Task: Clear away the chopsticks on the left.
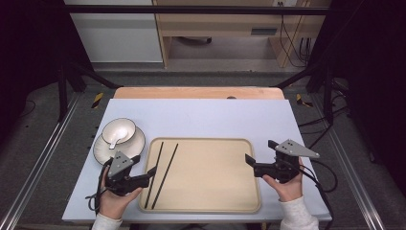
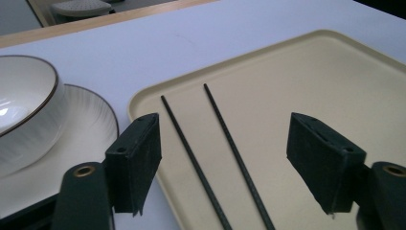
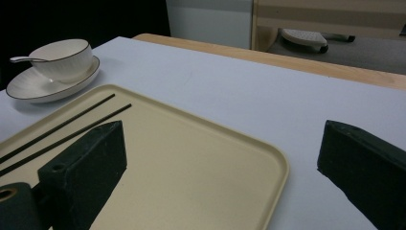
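Pale blue counter (image 1: 215, 112) carries a beige tray (image 1: 215, 177) with two black chopsticks (image 1: 163, 170) lying on its left part, a bowl with a spoon on a saucer (image 1: 103, 151) just beyond the tray's left corner. From the high view, the left gripper (image 1: 152, 171) sits at the tray's left edge, its hand low and angled inward; the right gripper (image 1: 249, 160) rests level at the right edge.

Left gripper view: jaws stand wide apart, empty, both chopsticks (image 2: 215, 158) lying between and below them, untouched. A clean pick probably needs the jaws lowered squarely over one stick.

Right gripper view: the jaws of the right gripper (image 3: 225, 167) gape wide, holding nothing, above the tray (image 3: 191, 163).
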Available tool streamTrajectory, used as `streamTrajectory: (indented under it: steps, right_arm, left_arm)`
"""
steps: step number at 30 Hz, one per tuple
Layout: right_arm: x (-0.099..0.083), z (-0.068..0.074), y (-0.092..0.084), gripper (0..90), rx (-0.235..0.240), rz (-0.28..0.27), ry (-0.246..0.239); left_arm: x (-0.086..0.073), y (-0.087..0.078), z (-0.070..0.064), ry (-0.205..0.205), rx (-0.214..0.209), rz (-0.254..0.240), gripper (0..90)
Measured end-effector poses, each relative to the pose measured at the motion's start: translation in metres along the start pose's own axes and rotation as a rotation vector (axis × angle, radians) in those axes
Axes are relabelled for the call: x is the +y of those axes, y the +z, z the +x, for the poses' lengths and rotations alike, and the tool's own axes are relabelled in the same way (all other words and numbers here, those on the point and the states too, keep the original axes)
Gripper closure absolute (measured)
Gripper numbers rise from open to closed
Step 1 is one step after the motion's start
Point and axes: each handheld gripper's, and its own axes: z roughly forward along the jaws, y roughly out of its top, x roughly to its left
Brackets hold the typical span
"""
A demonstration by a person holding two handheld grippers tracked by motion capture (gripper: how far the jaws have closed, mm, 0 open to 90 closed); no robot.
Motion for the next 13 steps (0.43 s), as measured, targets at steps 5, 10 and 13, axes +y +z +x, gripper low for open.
streamTrajectory:
  steps: [5,10,13]
  right_arm:
    - [-0.001,-0.001,0.001,2.9,-0.005,0.006,0.002]
    - [-0.003,-0.002,0.004,2.8,-0.008,0.017,0.007]
    - [-0.004,-0.002,0.005,2.7,-0.008,0.022,0.007]
  left_arm:
    - [-0.01,-0.005,0.008,-0.027,-0.008,-0.027,23.5]
    - [-0.019,-0.004,0.013,-0.034,-0.001,-0.015,20.6]
    - [-0.024,-0.003,0.016,-0.045,0.004,-0.006,20.2]
